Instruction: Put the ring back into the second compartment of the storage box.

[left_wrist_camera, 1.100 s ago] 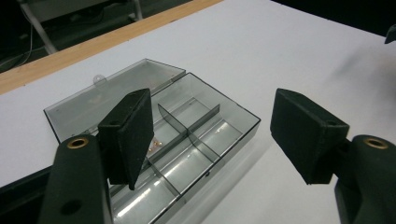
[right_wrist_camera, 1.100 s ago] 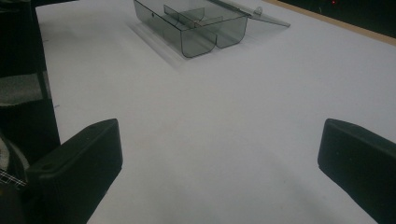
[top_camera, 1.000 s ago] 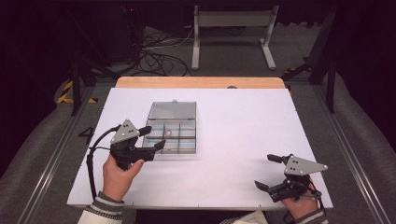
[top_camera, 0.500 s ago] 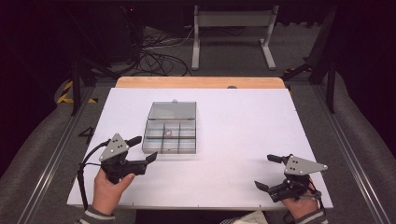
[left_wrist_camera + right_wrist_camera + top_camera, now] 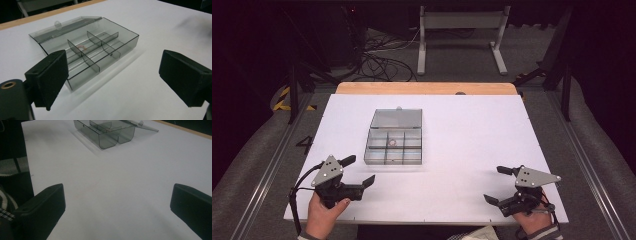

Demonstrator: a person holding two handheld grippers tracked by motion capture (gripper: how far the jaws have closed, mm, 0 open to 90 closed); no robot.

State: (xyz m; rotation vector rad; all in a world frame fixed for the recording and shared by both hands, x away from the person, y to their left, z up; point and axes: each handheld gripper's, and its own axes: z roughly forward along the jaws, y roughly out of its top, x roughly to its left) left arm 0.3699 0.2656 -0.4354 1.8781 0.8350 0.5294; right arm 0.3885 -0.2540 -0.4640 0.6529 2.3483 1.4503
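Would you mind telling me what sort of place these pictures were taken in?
Probably a lab or studio set up for recording manipulation. A white table stands amid dark surroundings, loose cables lie on the floor behind it, and a person's hands hold the left gripper and right gripper near a clear compartment box.

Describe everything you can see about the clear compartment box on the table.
The compartment box is smoky transparent plastic, rectangular, split by dividers into a grid of small cells. Its hinged lid lies open, folded back flat on the white tabletop, with a small round tab at its far edge. One middle cell holds a tiny pinkish ring-like item. Neither gripper touches the box.
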